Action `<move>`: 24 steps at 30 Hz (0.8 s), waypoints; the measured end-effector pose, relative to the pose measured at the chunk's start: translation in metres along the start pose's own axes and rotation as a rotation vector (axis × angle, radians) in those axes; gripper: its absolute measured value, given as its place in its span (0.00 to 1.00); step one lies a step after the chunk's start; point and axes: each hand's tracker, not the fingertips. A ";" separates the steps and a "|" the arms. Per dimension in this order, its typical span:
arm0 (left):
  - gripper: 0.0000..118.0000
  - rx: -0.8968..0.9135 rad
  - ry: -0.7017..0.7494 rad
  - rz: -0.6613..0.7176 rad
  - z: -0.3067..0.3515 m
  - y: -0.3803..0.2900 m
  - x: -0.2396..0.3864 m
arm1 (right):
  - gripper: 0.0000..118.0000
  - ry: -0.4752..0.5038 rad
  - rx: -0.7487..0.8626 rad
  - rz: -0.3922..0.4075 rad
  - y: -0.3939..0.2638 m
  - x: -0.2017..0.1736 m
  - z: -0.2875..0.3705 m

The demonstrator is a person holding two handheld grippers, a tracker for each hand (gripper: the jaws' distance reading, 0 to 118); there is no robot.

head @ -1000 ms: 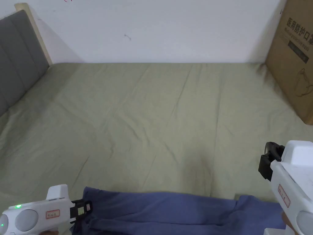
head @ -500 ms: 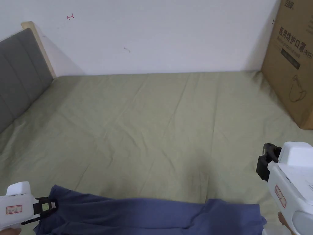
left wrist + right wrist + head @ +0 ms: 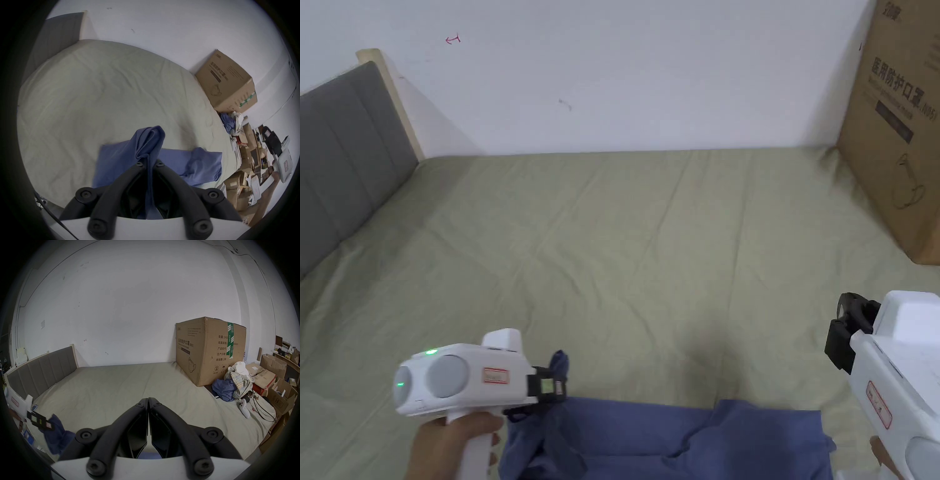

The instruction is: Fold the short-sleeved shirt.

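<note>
From my head view, the bed [image 3: 625,250] takes up the middle of the frame, with a grey headboard [image 3: 344,156] at upper left and a cardboard box [image 3: 900,125] at upper right. The blue shirt [image 3: 675,437] lies along the bottom edge. My left gripper [image 3: 553,386], lower left, pinches a bunched corner of it and holds that corner raised off the bed. My right gripper [image 3: 845,334] hangs at the right edge over bare sheet; I cannot tell its opening here.

In the left gripper view, the jaws are clamped together on a fold of the shirt [image 3: 151,142] at centre, the rest spread behind it. The box [image 3: 227,81] sits upper right.

In the right gripper view, the right gripper [image 3: 148,400] has its jaws pressed together on nothing, above the bed [image 3: 113,386]. A pile of clothes [image 3: 233,382] lies just beside the box [image 3: 209,350] at right. The left gripper [image 3: 50,426] holds the shirt [image 3: 55,434] at lower left.
</note>
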 end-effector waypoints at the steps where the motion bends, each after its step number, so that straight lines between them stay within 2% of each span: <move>1: 0.03 -0.015 -0.004 -0.003 -0.010 -0.002 0.008 | 0.00 -0.002 0.000 0.001 0.000 0.002 0.001; 6: 0.03 -0.109 0.035 -0.061 -0.073 -0.018 0.043 | 0.00 -0.022 -0.002 0.002 -0.002 0.013 0.005; 9: 0.04 -0.140 0.057 -0.056 -0.103 -0.030 0.050 | 0.00 -0.033 -0.008 0.005 -0.002 0.018 0.007; 12: 0.05 -0.162 0.103 -0.111 -0.123 -0.042 0.056 | 0.00 -0.041 -0.014 0.013 -0.003 0.021 0.007; 14: 0.20 -0.156 0.108 -0.122 -0.124 -0.045 0.061 | 0.00 -0.045 -0.016 0.015 -0.003 0.022 0.008; 15: 0.33 -0.151 0.086 -0.119 -0.122 -0.045 0.063 | 0.00 -0.047 -0.018 0.014 -0.003 0.023 0.008; 16: 0.52 -0.146 0.056 -0.110 -0.119 -0.045 0.067 | 0.00 -0.048 -0.019 0.013 -0.003 0.024 0.008; 18: 0.71 -0.127 0.007 -0.115 -0.107 -0.042 0.074 | 0.00 -0.049 -0.019 0.009 -0.002 0.024 0.008; 19: 0.75 -0.116 -0.003 -0.118 -0.100 -0.040 0.077 | 0.00 -0.051 -0.019 0.008 -0.002 0.024 0.008; 24: 0.75 0.093 0.003 -0.217 -0.048 -0.031 0.074 | 0.00 -0.048 -0.007 0.006 0.005 0.024 0.010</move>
